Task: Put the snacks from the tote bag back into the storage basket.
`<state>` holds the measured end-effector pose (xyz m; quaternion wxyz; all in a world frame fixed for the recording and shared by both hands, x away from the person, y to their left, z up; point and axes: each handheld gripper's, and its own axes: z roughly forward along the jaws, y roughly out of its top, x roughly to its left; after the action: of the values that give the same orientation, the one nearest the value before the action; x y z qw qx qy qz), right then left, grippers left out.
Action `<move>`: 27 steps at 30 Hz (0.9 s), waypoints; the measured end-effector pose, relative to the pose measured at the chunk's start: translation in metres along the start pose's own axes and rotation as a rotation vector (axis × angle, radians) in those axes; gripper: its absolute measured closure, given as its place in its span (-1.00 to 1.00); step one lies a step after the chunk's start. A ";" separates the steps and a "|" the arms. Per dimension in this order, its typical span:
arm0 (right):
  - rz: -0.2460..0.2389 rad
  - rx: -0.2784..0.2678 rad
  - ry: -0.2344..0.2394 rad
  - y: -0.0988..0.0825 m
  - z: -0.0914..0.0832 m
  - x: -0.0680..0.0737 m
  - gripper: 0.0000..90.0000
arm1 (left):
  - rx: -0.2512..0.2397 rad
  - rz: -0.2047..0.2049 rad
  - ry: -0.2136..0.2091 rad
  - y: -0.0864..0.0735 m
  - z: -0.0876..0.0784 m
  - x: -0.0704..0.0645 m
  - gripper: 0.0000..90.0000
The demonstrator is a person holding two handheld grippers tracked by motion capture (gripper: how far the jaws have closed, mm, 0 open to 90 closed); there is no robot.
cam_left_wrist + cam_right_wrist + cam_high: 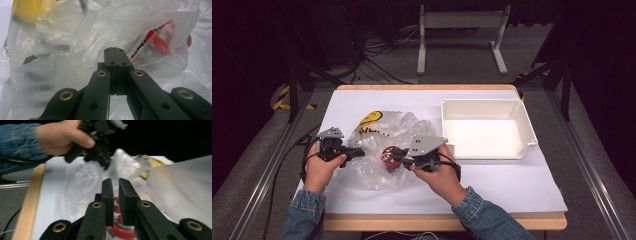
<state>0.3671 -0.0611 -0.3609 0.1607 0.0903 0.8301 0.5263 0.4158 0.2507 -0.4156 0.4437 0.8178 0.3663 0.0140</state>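
Red-lidded container (389, 156) mid-surface at mouth of clear plastic bag (377, 150); right claw (398, 156) nipping its rim; left claw (359, 151) pinching bag film; film limp, slippery; container light, rigid; take by rim.

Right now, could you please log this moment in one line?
left tool: shut on plastic bag | right tool: gripping red container | white bin: empty

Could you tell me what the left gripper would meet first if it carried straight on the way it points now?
Most likely the clear plastic bag: the left gripper already has its fingers shut at the film. Beyond, inside the bag, sits the red container, though depth is hard to judge.
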 end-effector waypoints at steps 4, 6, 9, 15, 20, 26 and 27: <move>0.022 -0.016 -0.081 -0.002 0.002 -0.012 0.91 | 0.011 0.009 -0.001 0.000 0.002 -0.001 1.00; 0.041 -0.019 -0.116 -0.005 0.003 -0.018 0.91 | 0.013 0.011 -0.002 0.000 0.003 -0.001 1.00; 0.060 -0.007 -0.149 -0.009 0.008 -0.025 0.90 | 0.021 0.009 0.000 0.000 0.005 -0.002 1.00; 0.060 0.006 -0.209 -0.015 0.016 -0.037 0.81 | 0.032 0.009 0.008 -0.001 0.007 0.001 1.00; 0.068 0.083 -0.261 -0.023 0.027 -0.051 0.70 | 0.050 -0.008 0.014 -0.005 0.009 0.006 1.00; 0.113 0.223 -0.279 -0.043 0.047 -0.064 0.37 | 0.083 -0.033 0.017 -0.009 0.012 0.012 1.00; 0.122 0.241 -0.279 -0.046 0.050 -0.066 0.33 | 0.092 -0.039 0.018 -0.009 0.012 0.013 1.00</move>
<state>0.4472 -0.0597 -0.4112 0.2303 0.2309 0.8497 0.4142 0.4240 0.2534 -0.4337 0.4028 0.8298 0.3863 -0.0041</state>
